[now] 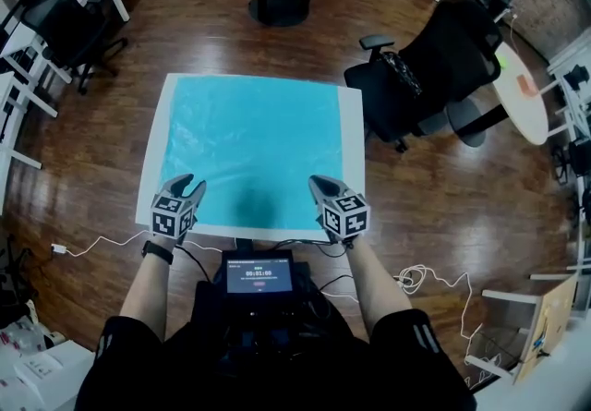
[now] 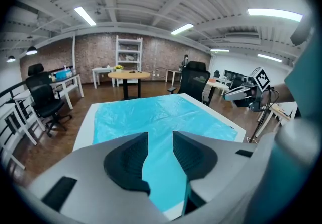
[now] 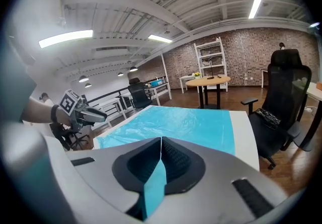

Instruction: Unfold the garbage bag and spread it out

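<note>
**Turquoise garbage bag, laid open on table: near-final state**

Item: garbage bag (image 1: pixel 254 137). Spread flat over the white table (image 1: pixel 352 146), covering most of the top and leaving a bare margin at the sides and the near edge. Creased faintly from folding; no folded-over flap visible. Judged fully unfolded, with only smoothing left, if that.

Contents: none seen. Reads as an empty bag pressed flat, with nothing resting on it; mouth end not distinguishable.

Left gripper (image 2: pixel 160 140): jaws parted, nothing between the pads, only the bag surface visible through the gap. Hovers above the near left part of the bag, angled downward, probably so placed to flatten or re-grip the edge.

Right gripper (image 3: pixel 161 142): jaws pressed together. Cyan sliver below the pads (most likely the bag seen underneath, since no lifted film shows in the head view). Held over the near right part, mirroring the left, a spacing suited to drawing a wide sheet taut.

Surroundings: black office chair (image 1: pixel 434 67) just beyond the table's right side.
</note>
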`<state>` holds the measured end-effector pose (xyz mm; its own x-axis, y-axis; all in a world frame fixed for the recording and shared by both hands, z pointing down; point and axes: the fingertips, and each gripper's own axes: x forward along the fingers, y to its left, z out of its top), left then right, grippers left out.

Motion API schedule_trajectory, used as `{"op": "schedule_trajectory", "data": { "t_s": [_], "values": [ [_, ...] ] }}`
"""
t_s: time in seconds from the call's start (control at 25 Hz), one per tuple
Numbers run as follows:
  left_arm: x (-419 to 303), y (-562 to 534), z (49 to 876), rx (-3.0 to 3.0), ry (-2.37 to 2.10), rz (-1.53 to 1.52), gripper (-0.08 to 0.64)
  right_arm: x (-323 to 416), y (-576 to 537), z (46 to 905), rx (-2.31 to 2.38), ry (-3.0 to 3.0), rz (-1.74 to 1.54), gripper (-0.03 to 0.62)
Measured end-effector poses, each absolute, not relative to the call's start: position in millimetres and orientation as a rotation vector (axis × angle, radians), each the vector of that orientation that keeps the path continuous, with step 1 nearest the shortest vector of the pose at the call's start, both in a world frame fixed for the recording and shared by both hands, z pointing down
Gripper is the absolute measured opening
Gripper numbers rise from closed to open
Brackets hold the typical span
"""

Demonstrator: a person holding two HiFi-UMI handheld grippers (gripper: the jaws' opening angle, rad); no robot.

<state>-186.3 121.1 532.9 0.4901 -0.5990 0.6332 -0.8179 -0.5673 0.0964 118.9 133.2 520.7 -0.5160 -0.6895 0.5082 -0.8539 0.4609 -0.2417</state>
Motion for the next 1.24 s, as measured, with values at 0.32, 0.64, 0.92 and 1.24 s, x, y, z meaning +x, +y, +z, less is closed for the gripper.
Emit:
{"op": "schedule_trajectory", "data": {
  "t_s": [0.32, 0.64, 0.92, 1.24],
  "values": [
    [-175, 141, 534, 2.385, -1.175, 0.835, 0.156, 130, 155, 522, 1.316, -2.378, 0.671, 0.020],
    [-161, 154, 532, 2.413, -1.155, 0.852, 0.156, 136, 163, 519, 1.344, -2.388, 0.691, 0.020],
    [-152, 159, 526, 2.449, -1.143, 0.865, 0.156, 138, 161, 518, 1.350, -2.402, 0.696, 0.019],
    [-157, 158, 530, 2.422, -1.142, 0.854, 0.156, 137, 158, 517, 1.345, -2.400, 0.694, 0.019]
  ]
}}
